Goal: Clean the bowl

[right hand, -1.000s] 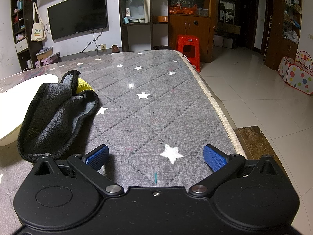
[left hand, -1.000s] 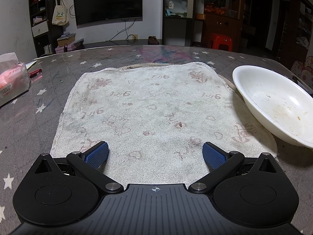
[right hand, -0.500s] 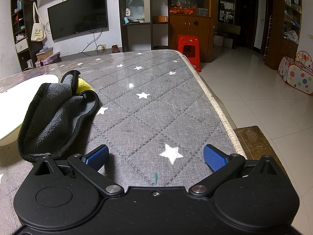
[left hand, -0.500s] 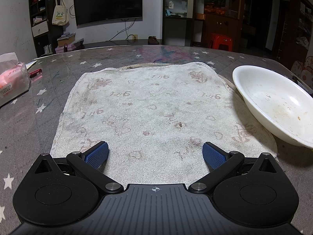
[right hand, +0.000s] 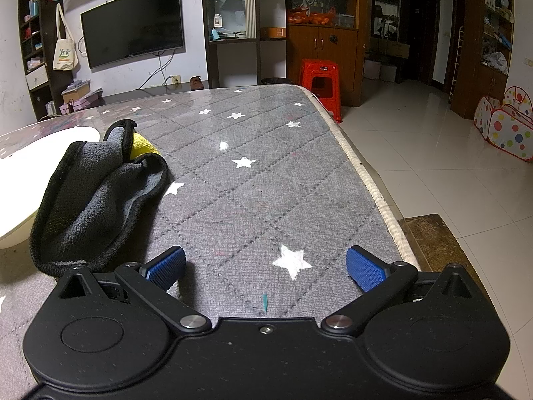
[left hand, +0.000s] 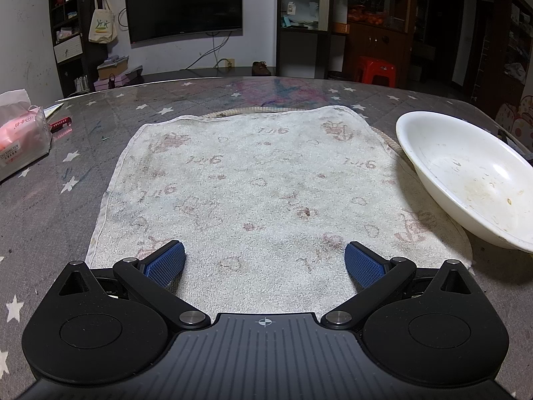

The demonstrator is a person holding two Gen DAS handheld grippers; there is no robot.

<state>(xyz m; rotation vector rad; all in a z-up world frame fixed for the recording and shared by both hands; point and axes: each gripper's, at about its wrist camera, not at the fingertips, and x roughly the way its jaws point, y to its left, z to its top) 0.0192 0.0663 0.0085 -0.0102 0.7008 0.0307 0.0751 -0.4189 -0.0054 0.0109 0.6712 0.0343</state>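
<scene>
White and smeared inside, the bowl (left hand: 466,173) sits on the desk (left hand: 50,206), overlapping the towel's (left hand: 266,183) right edge. Left gripper (left hand: 265,260) and right gripper (right hand: 266,265) are both spread, empty; a dark cloth (right hand: 96,196) lies beside the bowl.

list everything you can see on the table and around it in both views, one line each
bowl: 1, white, soiled inside, on table right of towel
towel: 1, off-white with faded red print, spread flat mid-table
cloth: 1, dark grey with a yellow part, bunched beside the bowl
tissue pack: 1, pink and white, table's left edge
table: 1, grey quilted cover with white stars
TV: 1, black, on far wall
tote bag: 1, white, hanging left of TV
stool: 1, red, on floor past the table
play tent: 1, white with coloured dots, floor at right
left gripper: 1, black with blue pads, open over towel
right gripper: 1, black with blue pads, open over bare table
</scene>
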